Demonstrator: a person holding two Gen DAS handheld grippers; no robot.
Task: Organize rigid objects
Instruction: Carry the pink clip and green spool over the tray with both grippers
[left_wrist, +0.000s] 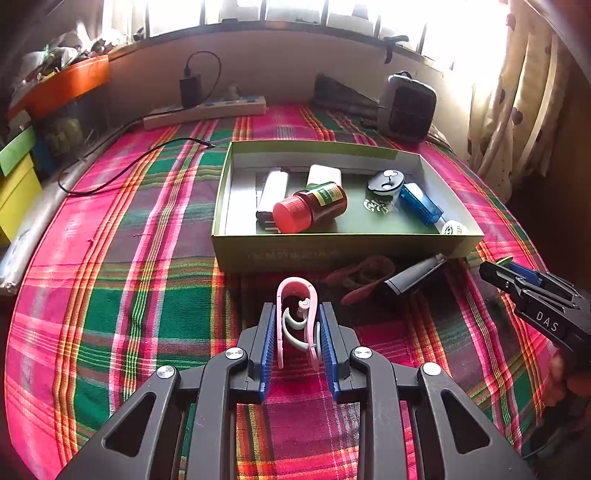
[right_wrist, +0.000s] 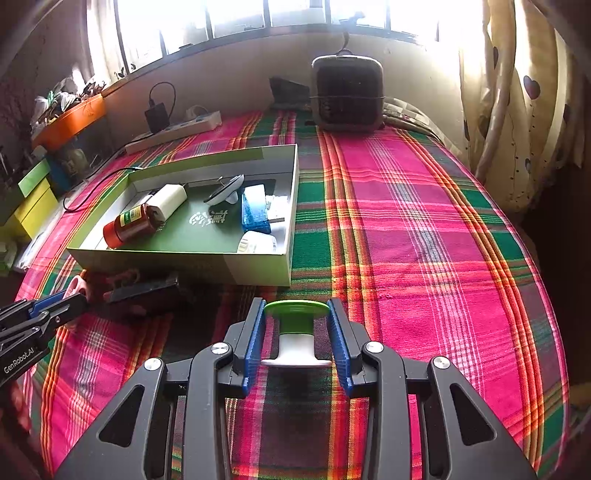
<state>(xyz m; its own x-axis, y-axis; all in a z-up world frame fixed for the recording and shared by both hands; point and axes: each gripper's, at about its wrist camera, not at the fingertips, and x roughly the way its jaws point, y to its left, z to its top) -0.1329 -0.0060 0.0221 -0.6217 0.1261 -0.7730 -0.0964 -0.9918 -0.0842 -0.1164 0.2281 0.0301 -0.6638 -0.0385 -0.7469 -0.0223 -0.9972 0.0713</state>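
Observation:
My left gripper (left_wrist: 297, 314) is shut on a pink plastic clip (left_wrist: 295, 295), held above the plaid cloth just in front of the green box (left_wrist: 332, 251). My right gripper (right_wrist: 296, 314) is shut on a green and white spool (right_wrist: 296, 332), to the right of the box (right_wrist: 184, 264). The box holds a red-capped brown bottle (left_wrist: 310, 206), a white block (left_wrist: 273, 192), a white pack (left_wrist: 325, 175), a black and white round case (left_wrist: 384, 182), a blue box (left_wrist: 421, 203) and a small white cap (left_wrist: 453, 228).
A black trimmer (left_wrist: 410, 280) and a red brush (left_wrist: 365, 275) lie on the cloth in front of the box. A power strip (left_wrist: 207, 110) with a charger and cable lies far left. A grey heater (right_wrist: 347, 92) stands at the back. Curtains hang on the right.

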